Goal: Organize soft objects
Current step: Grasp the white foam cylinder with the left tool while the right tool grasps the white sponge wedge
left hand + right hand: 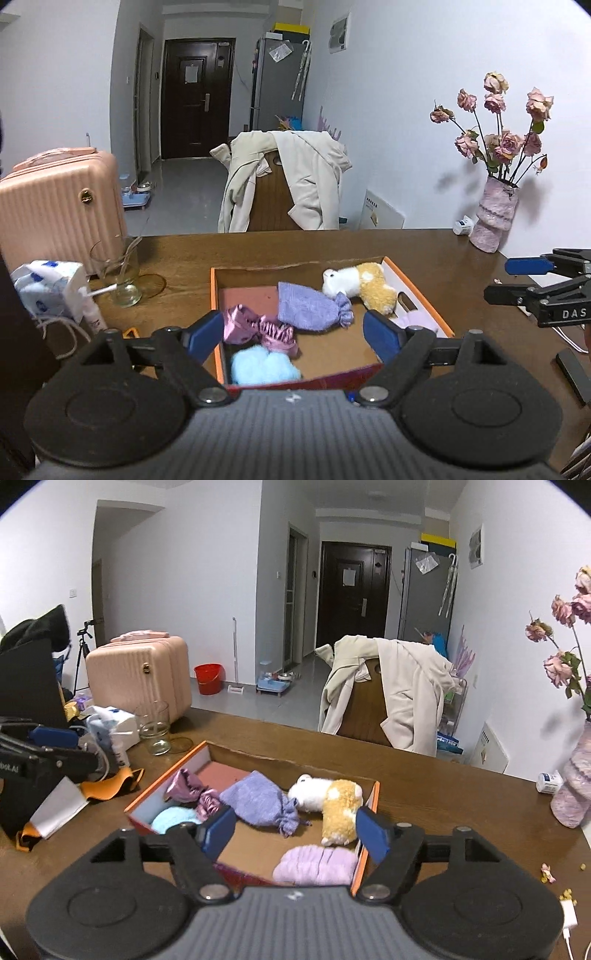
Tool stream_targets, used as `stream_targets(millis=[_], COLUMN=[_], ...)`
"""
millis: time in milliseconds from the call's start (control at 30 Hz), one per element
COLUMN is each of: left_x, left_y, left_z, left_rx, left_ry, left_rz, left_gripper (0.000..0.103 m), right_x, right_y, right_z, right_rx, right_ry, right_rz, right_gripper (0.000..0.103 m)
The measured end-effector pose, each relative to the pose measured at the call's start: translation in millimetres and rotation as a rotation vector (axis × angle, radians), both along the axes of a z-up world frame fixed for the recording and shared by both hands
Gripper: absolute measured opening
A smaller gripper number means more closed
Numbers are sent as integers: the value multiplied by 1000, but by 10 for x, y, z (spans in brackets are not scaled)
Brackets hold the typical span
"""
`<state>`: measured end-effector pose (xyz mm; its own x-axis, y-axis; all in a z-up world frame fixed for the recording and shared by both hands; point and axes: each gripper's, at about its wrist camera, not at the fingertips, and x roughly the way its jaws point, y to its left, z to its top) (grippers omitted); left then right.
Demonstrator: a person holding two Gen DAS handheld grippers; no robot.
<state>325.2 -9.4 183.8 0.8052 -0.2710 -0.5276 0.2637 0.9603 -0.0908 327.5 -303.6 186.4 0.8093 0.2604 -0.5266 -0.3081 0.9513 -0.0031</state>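
Observation:
An orange-rimmed cardboard box (216,291) (369,834) lies on the brown table. In it lie a purple drawstring pouch (308,305) (258,801), a white and tan plush toy (360,282) (330,805), a pink satin scrunchie (255,328) (192,788), a light blue fluffy item (262,363) (171,818) and a lilac fluffy item (316,864) (415,319). My left gripper (295,334) is open and empty above the box's near edge. My right gripper (295,829) is open and empty above the box's near right side; it also shows at the right of the left wrist view (517,280).
A glass jar (118,273) (155,727), a tissue pack (48,288) and a white tube stand at the table's left. A vase of dried roses (495,218) (572,790) stands at the right. A chair with a beige coat (284,181) is behind the table.

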Motion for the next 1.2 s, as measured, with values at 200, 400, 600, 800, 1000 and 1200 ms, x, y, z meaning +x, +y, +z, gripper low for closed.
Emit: stream_targets(millis=[200, 400, 600, 800, 1000, 1200], left_x=[-587, -1354, -1885, -2139, -2033, -1875], left_y=[40, 0, 125, 362, 416, 388], left_z=[-306, -827, -1196, -1452, -1487, -1548], left_rx=[8, 85, 13, -12, -27, -37], left_ry=[-67, -176, -146, -104, -76, -44], left_rz=[9, 41, 81, 140, 145, 131], left_gripper=[90, 95, 96, 98, 98, 98], right_x=[-591, -1179, -1781, -2205, -2182, -2012], right_y=[26, 159, 342, 379, 444, 583], right_z=[-275, -843, -1285, -1525, -1491, -1483], right_rx=[43, 27, 32, 61, 55, 52], right_ry=[-79, -115, -118, -101, -109, -86], right_rz=[-3, -26, -36, -49, -68, -17], right_gripper=[80, 81, 84, 88, 88, 85])
